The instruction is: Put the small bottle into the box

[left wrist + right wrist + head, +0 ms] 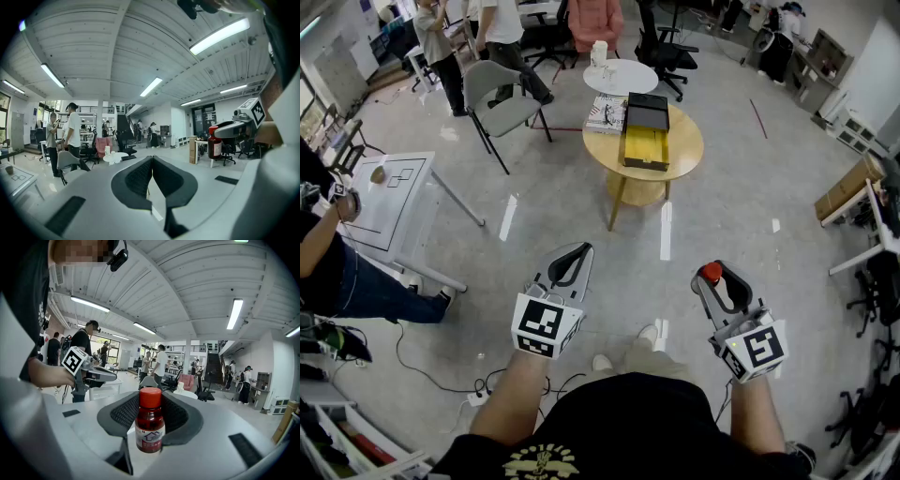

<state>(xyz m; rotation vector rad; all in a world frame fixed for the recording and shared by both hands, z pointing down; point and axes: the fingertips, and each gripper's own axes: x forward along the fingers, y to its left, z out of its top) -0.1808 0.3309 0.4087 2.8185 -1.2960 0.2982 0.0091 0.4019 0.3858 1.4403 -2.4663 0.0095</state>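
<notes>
Wooden round table bears the box; grey floor around.

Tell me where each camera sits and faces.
Head view: on the person's head, looking steeply down at floor, box, forearms, left gripper and right gripper.
Left gripper view: on the left gripper, facing along its shut jaws across the room.
Right gripper view: on the right gripper, facing along jaws clamping the small bottle.
Shared: each gripper view shows the other gripper.
</notes>
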